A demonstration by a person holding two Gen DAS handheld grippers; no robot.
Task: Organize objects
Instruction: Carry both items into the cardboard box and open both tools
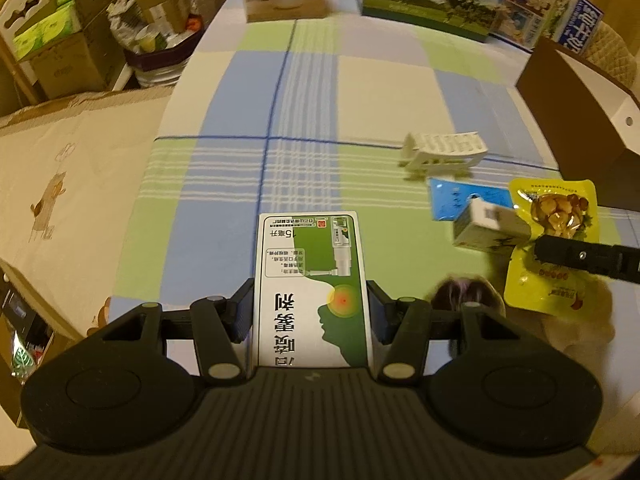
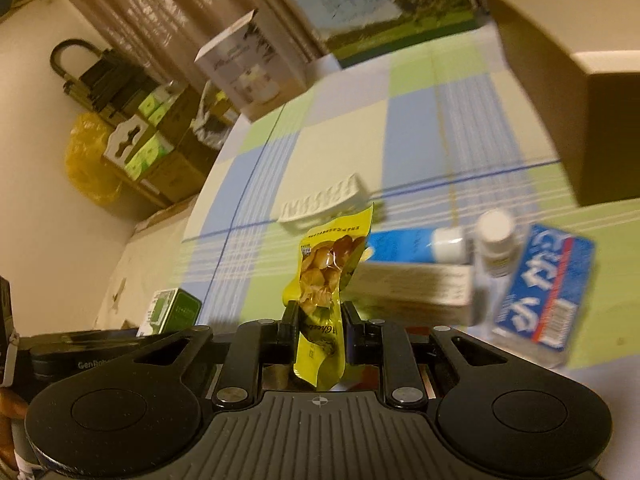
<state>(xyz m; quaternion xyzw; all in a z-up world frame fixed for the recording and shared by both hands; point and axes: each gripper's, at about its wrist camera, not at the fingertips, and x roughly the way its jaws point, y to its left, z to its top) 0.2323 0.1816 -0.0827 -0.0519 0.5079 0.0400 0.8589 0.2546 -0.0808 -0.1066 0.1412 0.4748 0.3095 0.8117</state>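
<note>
While its two fingers press on the long side edges of the green-and-white spray box point(image 1: 314, 292), the left gripper point(image 1: 312, 308) holds that carton flat, long axis running straight forward along the fingers, the printed end pointing away over the checked tablecloth point(image 1: 248, 120). Ahead and to its right lie a white slatted rack point(image 1: 442, 152), a blue packet point(image 1: 460, 196) and a small white carton point(image 1: 490, 226) tilted across it. Further right sits a brown box point(image 1: 588, 120).

The right gripper point(image 2: 320, 320) is clamped on the lower part of a yellow snack pouch point(image 2: 326, 280), which stands on edge between the fingers, long axis pointing forward and up, the clear window of nuts just beyond the fingertips. In the left wrist view the same pouch appears at the right gripper's black finger. Beyond the pouch sits the white rack; to its right are a long pale carton point(image 2: 416, 288), a white-capped bottle point(image 2: 496, 244) and a blue box point(image 2: 544, 292). Off to the left the green box shows in the other gripper
</note>
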